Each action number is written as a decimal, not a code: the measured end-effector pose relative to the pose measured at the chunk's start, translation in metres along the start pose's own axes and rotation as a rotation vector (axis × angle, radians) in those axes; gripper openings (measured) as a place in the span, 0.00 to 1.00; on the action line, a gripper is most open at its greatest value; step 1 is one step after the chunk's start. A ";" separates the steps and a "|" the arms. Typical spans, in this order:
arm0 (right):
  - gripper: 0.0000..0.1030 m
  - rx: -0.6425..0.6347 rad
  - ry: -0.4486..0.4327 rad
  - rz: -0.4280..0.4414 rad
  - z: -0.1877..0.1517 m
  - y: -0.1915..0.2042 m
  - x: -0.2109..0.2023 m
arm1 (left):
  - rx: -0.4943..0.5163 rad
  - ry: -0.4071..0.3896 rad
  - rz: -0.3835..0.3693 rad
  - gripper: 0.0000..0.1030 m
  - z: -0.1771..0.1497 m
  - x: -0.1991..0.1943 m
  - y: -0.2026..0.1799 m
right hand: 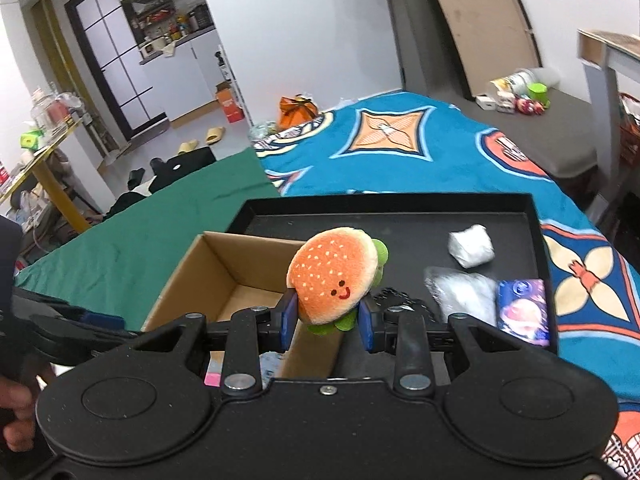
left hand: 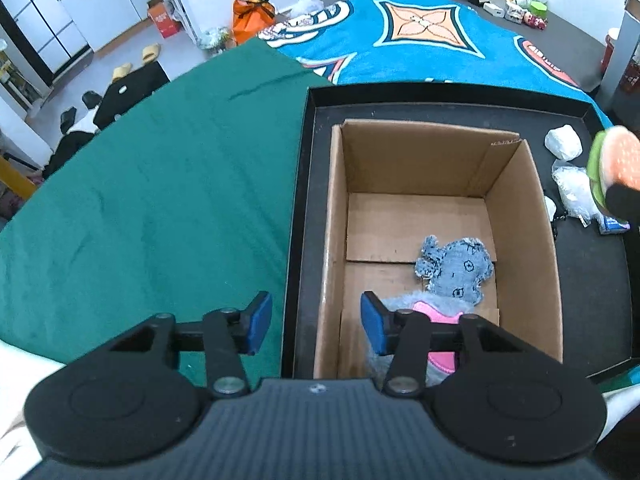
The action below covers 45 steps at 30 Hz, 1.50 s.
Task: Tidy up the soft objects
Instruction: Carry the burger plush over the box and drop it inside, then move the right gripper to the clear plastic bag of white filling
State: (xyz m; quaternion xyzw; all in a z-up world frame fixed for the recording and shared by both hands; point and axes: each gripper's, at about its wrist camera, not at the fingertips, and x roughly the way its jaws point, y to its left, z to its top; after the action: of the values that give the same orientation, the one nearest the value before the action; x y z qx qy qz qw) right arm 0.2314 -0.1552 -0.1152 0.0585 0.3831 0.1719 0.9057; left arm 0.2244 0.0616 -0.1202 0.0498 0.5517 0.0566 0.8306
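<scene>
Two soft toys already lie in the cardboard box (left hand: 420, 168): a denim plush (left hand: 456, 268) and a grey-and-pink one (left hand: 436, 312) near the front wall. We judge the third is mid-transfer. Our right gripper (right hand: 326, 320) pinches the burger plush (right hand: 334, 276) by its lower edge, held above the box's right wall. Next we need to carry it leftward over the opening and part the fingers. Our left gripper (left hand: 316, 328) hangs wide open and empty, straddling the box's left wall. On the black tray (left hand: 304, 200) beside the box sit a white wad (right hand: 470, 246), crinkled plastic (right hand: 460, 292) and a purple packet (right hand: 522, 312); only the box wall stands in the way.
</scene>
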 end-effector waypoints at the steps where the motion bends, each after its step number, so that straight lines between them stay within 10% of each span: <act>1: 0.30 -0.005 0.000 0.003 0.001 0.004 0.001 | -0.007 0.008 -0.006 0.39 0.000 0.002 0.001; 15: 0.30 -0.070 0.037 0.037 0.007 0.059 0.021 | -0.030 0.064 -0.061 0.09 0.000 0.020 0.009; 20: 0.31 -0.100 0.041 0.043 0.012 0.075 0.027 | -0.032 0.053 -0.078 0.08 -0.001 0.020 0.011; 24: 0.54 -0.101 0.020 0.094 0.017 0.081 0.026 | -0.055 0.055 -0.106 0.08 -0.001 0.022 0.017; 45: 0.65 -0.043 0.033 -0.041 -0.005 0.027 0.003 | -0.027 0.028 -0.081 0.16 -0.003 0.015 0.012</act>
State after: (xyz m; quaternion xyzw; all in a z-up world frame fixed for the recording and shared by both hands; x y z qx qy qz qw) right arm 0.2228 -0.1290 -0.1140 0.0282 0.3955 0.1622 0.9036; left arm 0.2265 0.0761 -0.1330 0.0153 0.5640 0.0312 0.8250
